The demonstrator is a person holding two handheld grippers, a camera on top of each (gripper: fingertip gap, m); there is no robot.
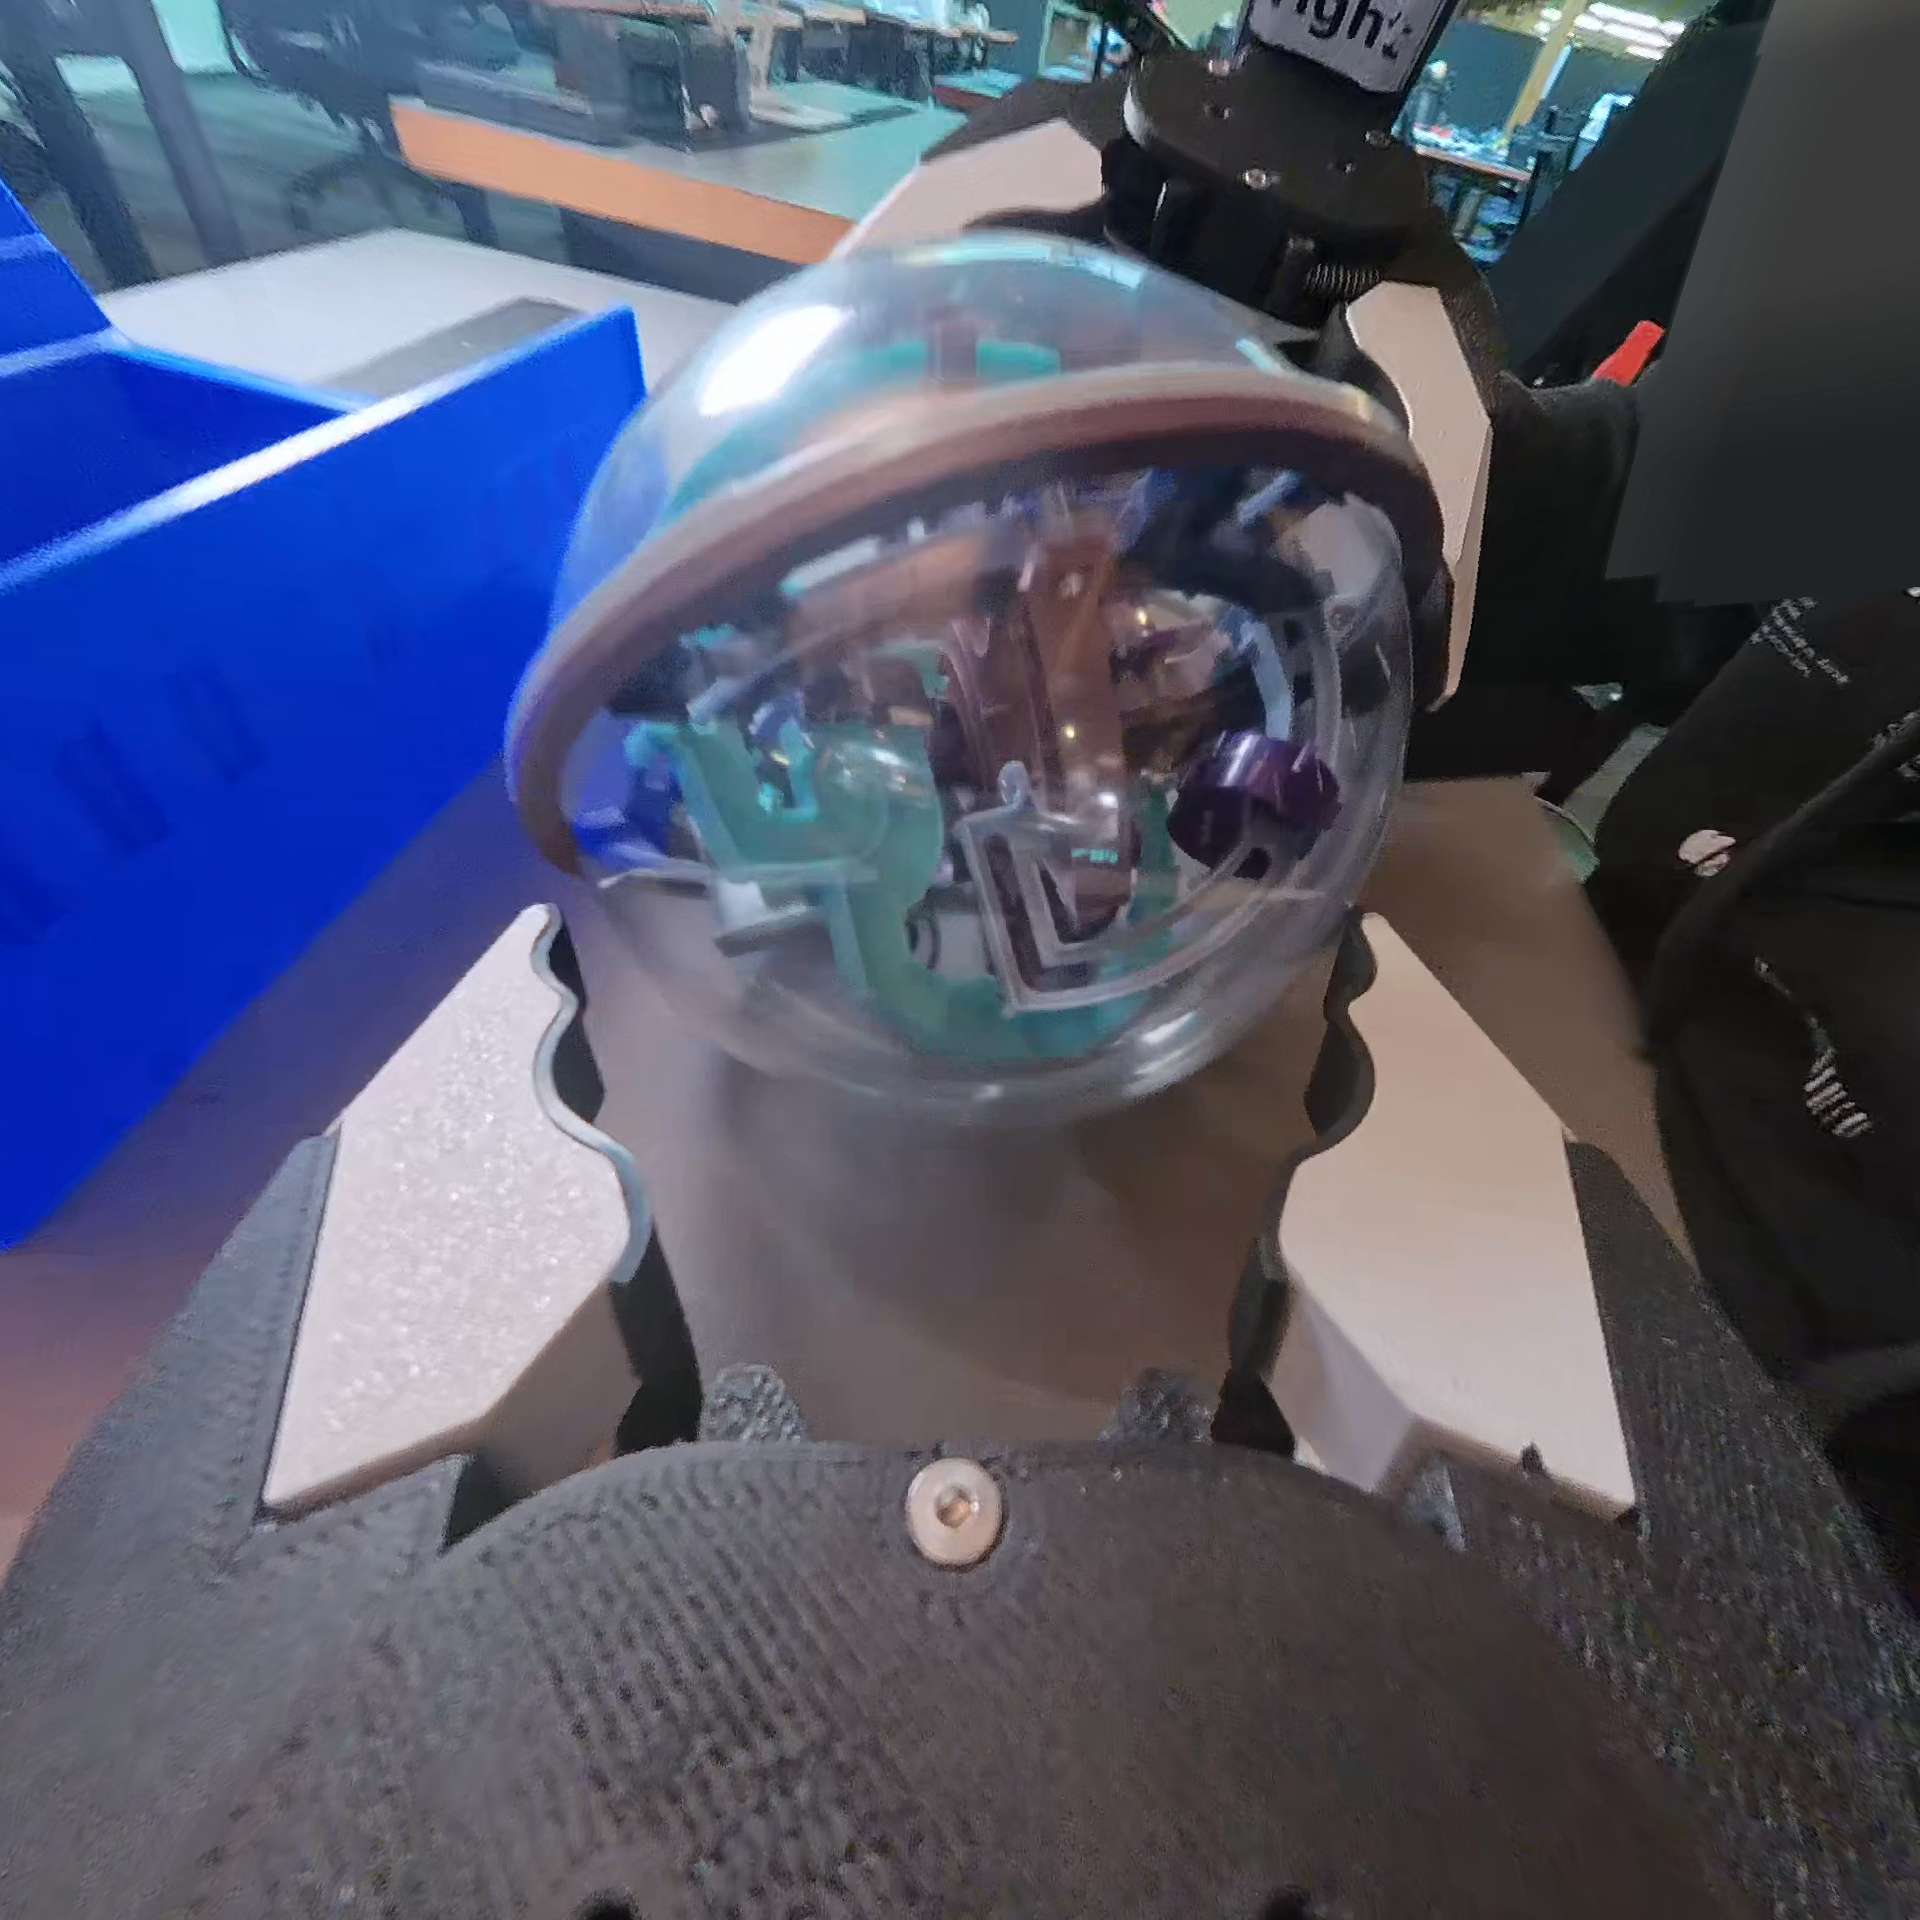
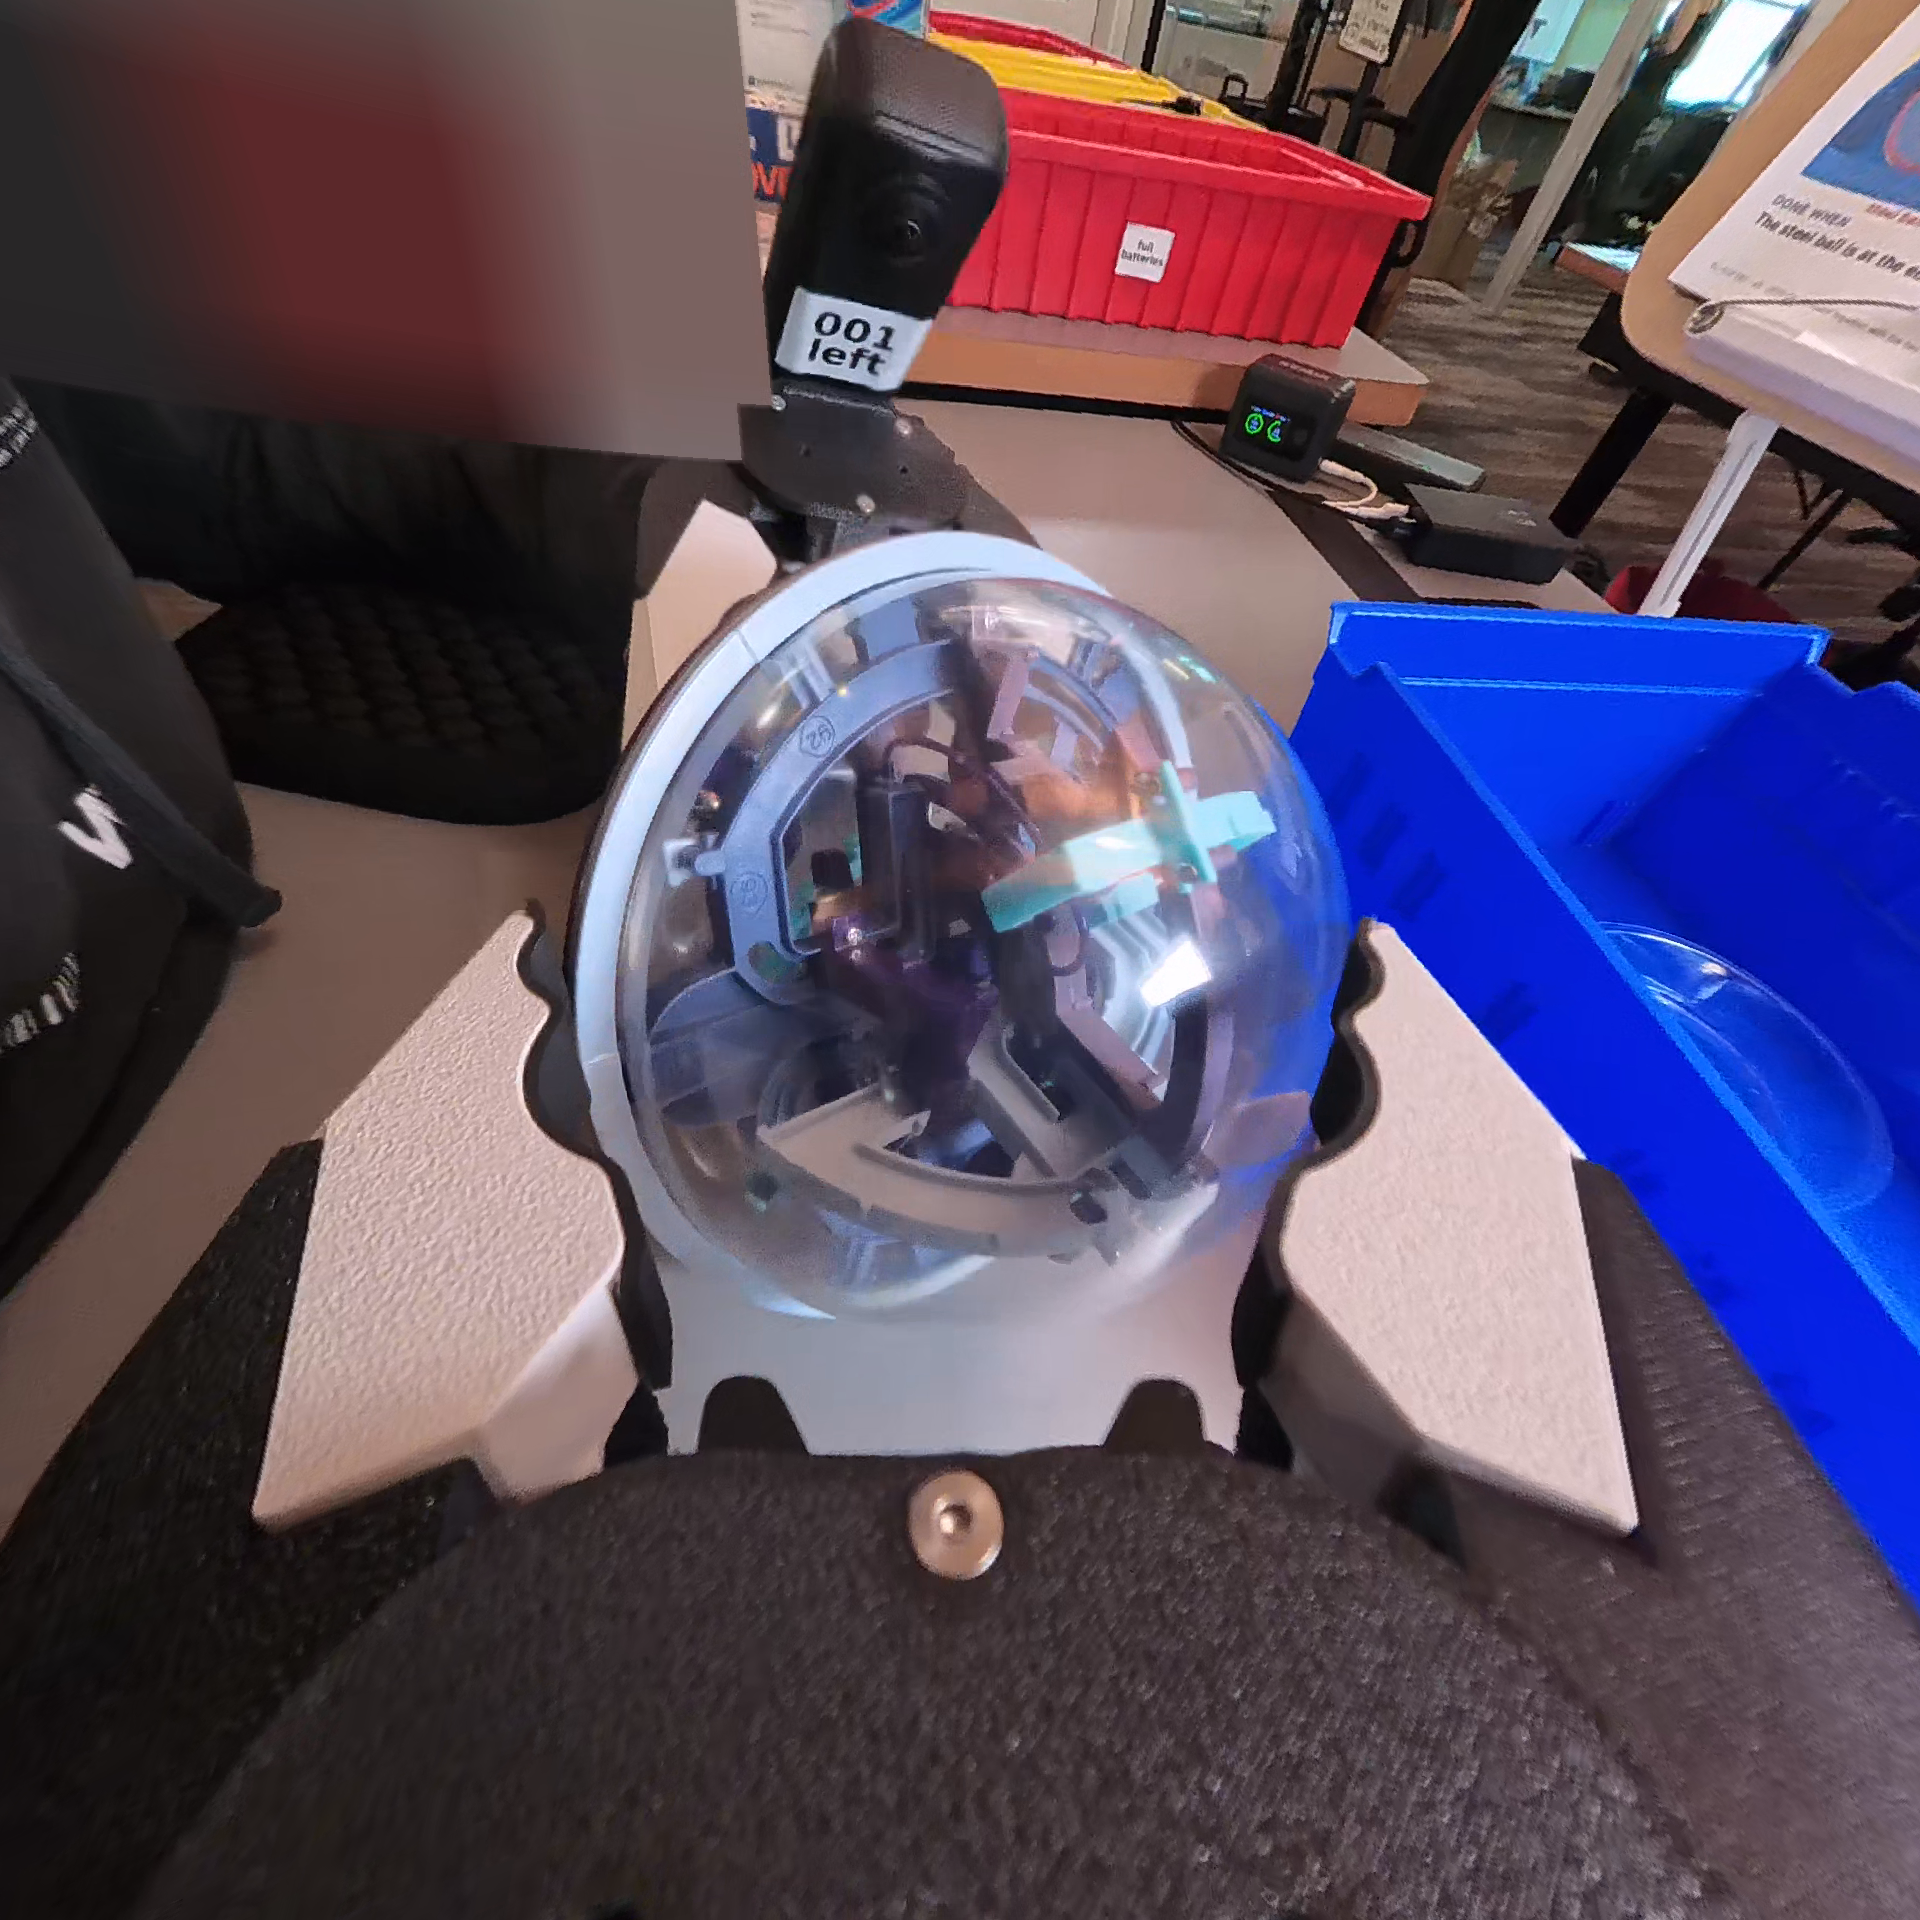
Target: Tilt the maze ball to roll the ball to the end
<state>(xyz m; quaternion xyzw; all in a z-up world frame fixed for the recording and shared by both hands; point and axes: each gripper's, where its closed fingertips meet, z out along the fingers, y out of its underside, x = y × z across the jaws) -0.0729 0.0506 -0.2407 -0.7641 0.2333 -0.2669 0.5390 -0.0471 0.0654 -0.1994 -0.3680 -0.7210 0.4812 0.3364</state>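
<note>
The maze ball [image 2: 956, 935] is a clear sphere with grey, teal and purple tracks inside and a grey equator ring. My right gripper [image 2: 951, 956] is shut on it, one finger pressed on each side, holding it above the table. In the left wrist view the ball [image 1: 966, 675] is tilted, with a right finger [image 1: 1429, 468] against its far side. My left gripper [image 1: 956, 935] is spread wide under the ball's near lower part. Its left fingertip [image 1: 545, 935] stands apart from the shell. I cannot make out the small ball inside.
A blue bin [image 2: 1610, 831] stands close beside the ball and holds a clear dome [image 2: 1745, 1039]; it also shows in the left wrist view [image 1: 260, 623]. A person's dark sleeve [image 1: 1766, 935] is on the other side. A red bin [image 2: 1195, 229] and a small black device [image 2: 1283, 421] sit farther back.
</note>
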